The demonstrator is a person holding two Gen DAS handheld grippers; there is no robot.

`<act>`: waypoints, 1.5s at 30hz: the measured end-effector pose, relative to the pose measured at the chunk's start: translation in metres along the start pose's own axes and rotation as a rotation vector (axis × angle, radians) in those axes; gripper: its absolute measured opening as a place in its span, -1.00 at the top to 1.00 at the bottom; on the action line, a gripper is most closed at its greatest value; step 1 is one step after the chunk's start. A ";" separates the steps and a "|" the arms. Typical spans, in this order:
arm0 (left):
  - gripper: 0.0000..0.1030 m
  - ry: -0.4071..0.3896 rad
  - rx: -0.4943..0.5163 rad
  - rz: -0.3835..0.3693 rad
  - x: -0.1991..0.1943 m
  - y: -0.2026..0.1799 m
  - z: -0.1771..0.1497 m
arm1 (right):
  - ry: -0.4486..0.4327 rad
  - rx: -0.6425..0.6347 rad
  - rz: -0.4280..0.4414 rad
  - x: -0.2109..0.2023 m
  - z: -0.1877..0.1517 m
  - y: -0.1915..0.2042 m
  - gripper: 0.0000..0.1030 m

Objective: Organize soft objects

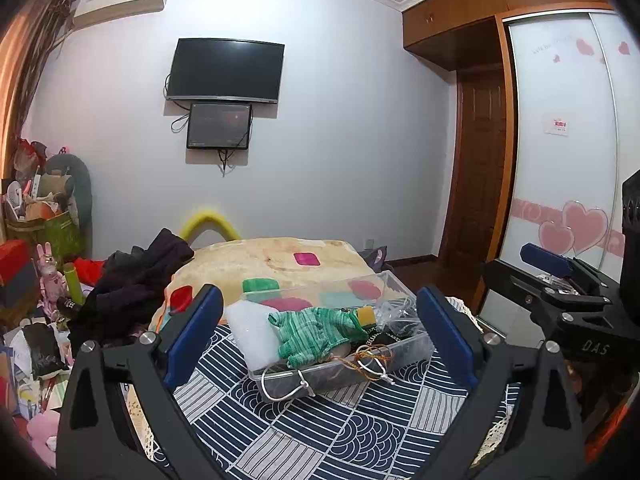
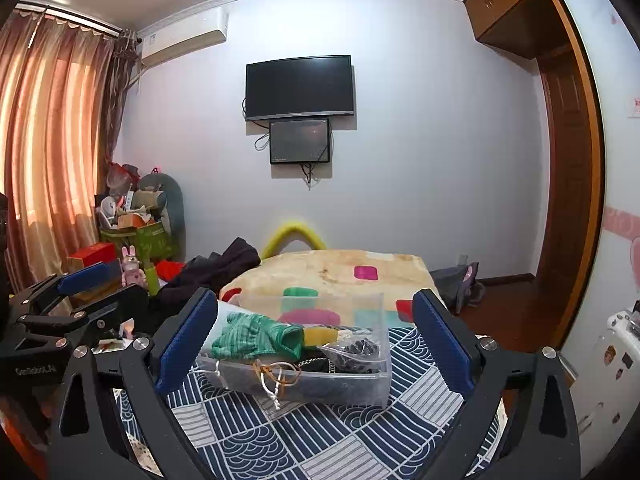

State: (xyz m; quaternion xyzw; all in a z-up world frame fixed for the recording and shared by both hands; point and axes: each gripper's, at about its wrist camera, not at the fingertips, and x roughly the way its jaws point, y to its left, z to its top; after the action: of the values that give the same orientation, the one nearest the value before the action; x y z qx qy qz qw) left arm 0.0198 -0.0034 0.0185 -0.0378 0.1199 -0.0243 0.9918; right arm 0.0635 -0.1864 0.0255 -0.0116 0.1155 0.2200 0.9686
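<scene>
A clear plastic bin (image 1: 404,350) (image 2: 360,388) stands on a blue patterned cloth (image 1: 320,432) (image 2: 304,440). In it lie a green knitted glove (image 1: 316,330) (image 2: 252,340), a white foam block (image 1: 250,330), a yellow sponge (image 1: 366,315) (image 2: 320,336), a clear bag of dark bits (image 2: 354,350) and corded string (image 1: 372,360) (image 2: 276,376). My left gripper (image 1: 320,344) is open and empty, just short of the bin. My right gripper (image 2: 316,344) is open and empty, also facing the bin. Each gripper shows at the edge of the other's view.
Behind the bin lies a beige blanket with coloured patches (image 1: 280,260) (image 2: 340,268). Dark clothes (image 1: 136,280) (image 2: 216,268) are heaped to its left. Boxes, toys and papers (image 1: 36,280) clutter the left. A wardrobe (image 1: 560,140) and door stand at the right.
</scene>
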 end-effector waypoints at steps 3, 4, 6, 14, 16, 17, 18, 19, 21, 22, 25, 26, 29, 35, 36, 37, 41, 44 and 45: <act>-0.92 -0.002 0.004 0.001 -0.001 -0.001 0.000 | 0.000 0.000 0.001 0.000 0.000 0.000 -0.89; -0.92 -0.002 0.004 0.001 -0.001 -0.001 0.000 | 0.000 0.000 0.001 0.000 0.000 0.000 -0.89; -0.92 -0.002 0.004 0.001 -0.001 -0.002 0.000 | 0.001 0.000 0.002 0.000 0.000 0.000 -0.89; -0.93 0.005 0.001 -0.002 0.000 -0.004 0.000 | 0.000 0.002 0.003 -0.001 0.000 0.001 -0.90; -0.93 0.004 0.002 -0.002 0.000 -0.005 0.000 | 0.002 0.005 0.005 -0.002 0.000 0.001 -0.90; -0.93 0.003 0.004 -0.002 -0.001 -0.006 0.000 | 0.002 0.006 0.005 -0.002 -0.001 0.002 -0.90; -0.93 0.003 0.004 -0.002 -0.001 -0.006 0.000 | 0.002 0.006 0.005 -0.003 0.000 0.002 -0.90; -0.93 0.002 0.005 -0.001 -0.001 -0.006 0.000 | 0.002 0.006 0.005 -0.003 0.000 0.002 -0.90; -0.93 0.002 0.004 -0.003 -0.001 -0.005 0.000 | 0.002 0.006 0.005 -0.002 -0.001 0.002 -0.90; -0.93 0.002 0.004 -0.003 -0.001 -0.005 0.000 | 0.002 0.007 0.005 -0.003 0.000 0.002 -0.90; -0.93 0.000 0.004 -0.002 -0.002 -0.005 0.000 | 0.002 0.007 0.007 -0.003 0.000 0.003 -0.90; -0.93 -0.001 0.004 -0.002 -0.002 -0.006 0.000 | 0.002 0.007 0.006 -0.003 -0.001 0.002 -0.90; -0.93 -0.004 0.006 -0.003 -0.004 -0.007 0.001 | 0.002 0.007 0.007 -0.003 -0.001 0.002 -0.90; -0.93 -0.007 0.000 -0.010 -0.005 -0.006 0.001 | 0.003 0.007 0.008 -0.004 -0.001 0.003 -0.90; -0.93 -0.006 -0.001 -0.013 -0.006 -0.006 0.001 | 0.003 0.007 0.008 -0.005 -0.001 0.004 -0.90; -0.93 -0.005 -0.002 -0.015 -0.006 -0.005 0.001 | 0.003 0.007 0.009 -0.004 -0.001 0.004 -0.90; -0.93 -0.003 -0.007 -0.017 -0.006 -0.004 0.002 | 0.003 0.007 0.008 -0.004 -0.001 0.003 -0.90; -0.93 -0.004 -0.014 -0.011 -0.006 -0.003 0.002 | 0.002 0.008 0.009 -0.004 -0.001 0.003 -0.90; -0.93 -0.002 -0.016 -0.014 -0.005 -0.003 0.003 | 0.002 0.007 0.010 -0.005 -0.001 0.004 -0.90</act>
State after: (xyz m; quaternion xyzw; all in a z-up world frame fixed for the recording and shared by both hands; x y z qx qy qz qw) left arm 0.0155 -0.0056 0.0224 -0.0465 0.1188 -0.0303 0.9914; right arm 0.0573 -0.1851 0.0255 -0.0079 0.1172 0.2243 0.9674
